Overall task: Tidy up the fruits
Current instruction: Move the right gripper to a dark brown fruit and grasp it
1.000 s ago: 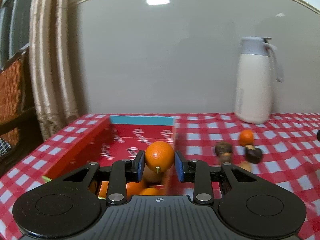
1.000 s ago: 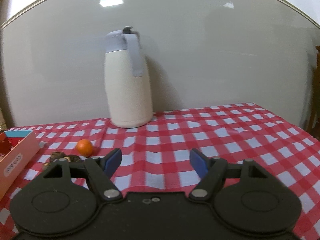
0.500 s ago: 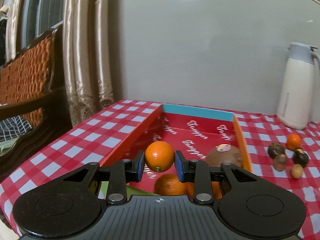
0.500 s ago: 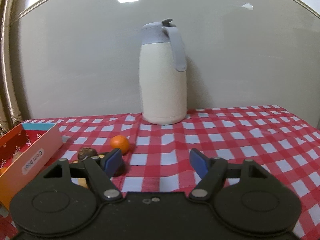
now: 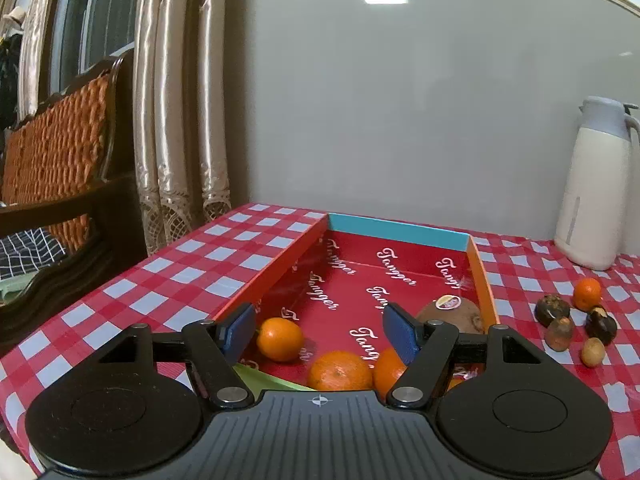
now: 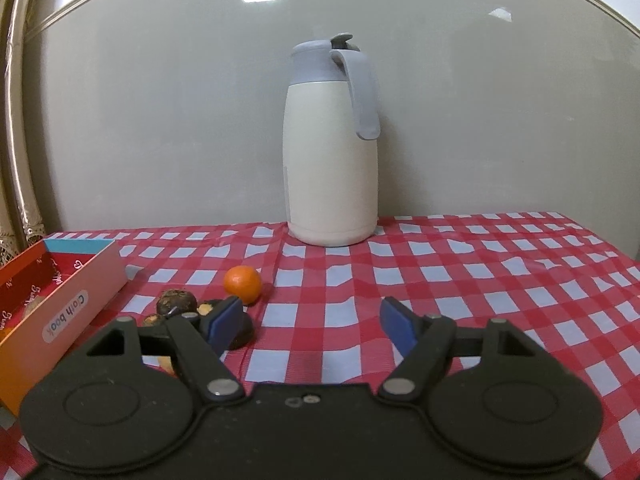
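The left gripper [image 5: 320, 330] hangs over the near end of the red box [image 5: 478, 276], its jaws having just been opening; nothing is pinched between them. A small orange [image 5: 279, 339] lies on the box floor just inside the left pad, beside two more oranges [image 5: 340, 370] and a kiwi [image 5: 450, 312]. The right gripper [image 6: 310, 326] is spread wide and empty over the checked bench [image 6: 480, 280]. A loose orange [image 6: 242, 284] and dark fruits [image 6: 176, 301] sit just beyond its left finger.
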Demonstrator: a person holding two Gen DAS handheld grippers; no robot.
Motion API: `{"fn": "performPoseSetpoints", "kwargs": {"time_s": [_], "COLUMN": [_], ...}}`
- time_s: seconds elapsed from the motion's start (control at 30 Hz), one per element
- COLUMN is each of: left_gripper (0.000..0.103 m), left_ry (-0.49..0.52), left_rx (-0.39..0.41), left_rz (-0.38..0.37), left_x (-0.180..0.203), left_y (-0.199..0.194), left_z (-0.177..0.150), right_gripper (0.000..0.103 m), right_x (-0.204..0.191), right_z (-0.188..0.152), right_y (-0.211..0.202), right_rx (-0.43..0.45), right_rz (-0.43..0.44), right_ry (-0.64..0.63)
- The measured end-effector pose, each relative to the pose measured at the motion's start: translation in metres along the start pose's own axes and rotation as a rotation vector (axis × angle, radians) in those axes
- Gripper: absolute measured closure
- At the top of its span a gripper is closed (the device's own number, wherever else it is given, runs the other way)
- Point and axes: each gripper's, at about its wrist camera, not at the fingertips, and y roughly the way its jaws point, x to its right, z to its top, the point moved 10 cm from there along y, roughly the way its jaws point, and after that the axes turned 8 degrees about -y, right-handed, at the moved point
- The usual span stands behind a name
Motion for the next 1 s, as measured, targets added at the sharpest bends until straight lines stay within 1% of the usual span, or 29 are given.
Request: {"fn": "performPoseSetpoints", "kwargs": {"time_s": [0.23,0.53,0.67,0.8,0.93,1.0], "left_gripper": [0.033,0.033,0.033,0.033,0.033,0.033], "left_ry": [0.005,-0.008,-0.006,-0.031,-0.048,-0.051], "left_rx": [0.011,0.041,0.050,0.048,0.047,0.050], "left_rz": [0.008,0.019,0.047,0.082,0.107,0.113], "left_x": [-0.004,-0.018,-0.033,-0.056,-0.073,-0.078], "left_y": [-0.006,-0.017,-0.019,-0.016,-0.014,-0.013], "left_z": [0.002,0.013,0.015,0.016,0.017,0.017], "right_gripper": [0.027,0.027,0.028,0.028,0.029,0.031], "right_x": [0.003,-0.025,-0.036,-0.054,-0.061,-0.063], "right_z": [0.000,0.003,0.003,0.003,0.001,-0.001], "right_y": [0.001,0.016,0.028,0.038,0.049,0.054], "right_rx": [0.000,-0.012,-0.031,-0.046,-0.067,-0.084], "right_rz": [-0.005,0.039,0.063,0.091,0.097,0.097], "right_ry": [0.009,-0.023,-0.014,-0.028,-0.037,-0.037]}}
